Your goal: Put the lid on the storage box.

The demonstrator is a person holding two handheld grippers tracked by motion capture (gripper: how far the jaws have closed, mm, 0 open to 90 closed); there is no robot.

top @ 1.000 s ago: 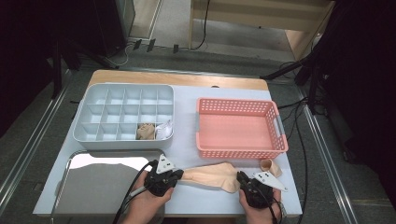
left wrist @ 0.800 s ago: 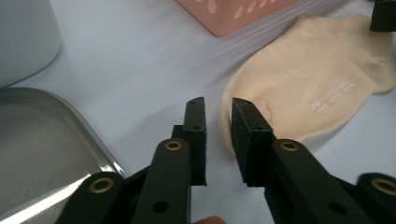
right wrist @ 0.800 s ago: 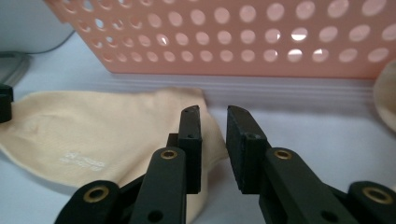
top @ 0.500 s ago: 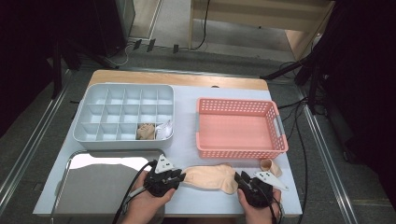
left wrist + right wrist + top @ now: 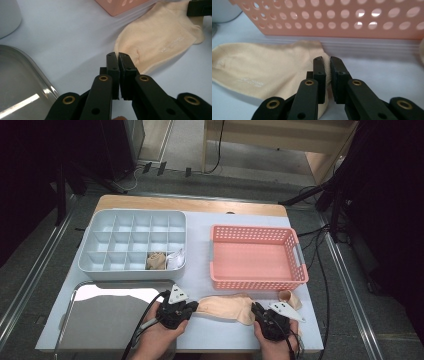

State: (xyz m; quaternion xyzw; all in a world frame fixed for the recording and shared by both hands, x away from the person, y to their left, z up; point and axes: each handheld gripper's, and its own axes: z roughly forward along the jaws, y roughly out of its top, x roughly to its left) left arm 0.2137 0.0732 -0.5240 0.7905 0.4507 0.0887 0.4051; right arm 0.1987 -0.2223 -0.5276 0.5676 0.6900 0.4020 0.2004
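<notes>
- High view: a cream sock (image 5: 227,306) lies flat on the pale tabletop (image 5: 200,265), just in front of the pink basket (image 5: 256,256) and between the person's two hands. The left tool (image 5: 192,307) sits at one end of the sock and the right tool (image 5: 256,312) at the other, which looks like a two-ended hold meant to keep the fabric spread for folding or lifting. A second sock (image 5: 290,299) lies curled beside the right hand, apart from the first. The grey compartment tray (image 5: 131,247) at the far left already carries a bundled sock (image 5: 156,261) in a front cell, so it is likely the destination. A metal tray (image 5: 100,320) rests at the near left, under the left forearm.
- Left gripper view: the left tool (image 5: 117,56) has its jaws pressed together, with almost no gap. Their tips sit at the sock's (image 5: 160,37) edge, yet whether any fabric is pinched between them cannot be told from here. The other tool shows dark at the upper right corner, on the sock's far end.
- Right gripper view: the right tool (image 5: 325,61) has its jaws nearly closed, and cream fabric of the sock (image 5: 262,67) runs into the narrow slot between them, so it appears clenched on the sock's corner. The basket wall (image 5: 337,17) stands just behind, near enough that a lift would have to clear it.
</notes>
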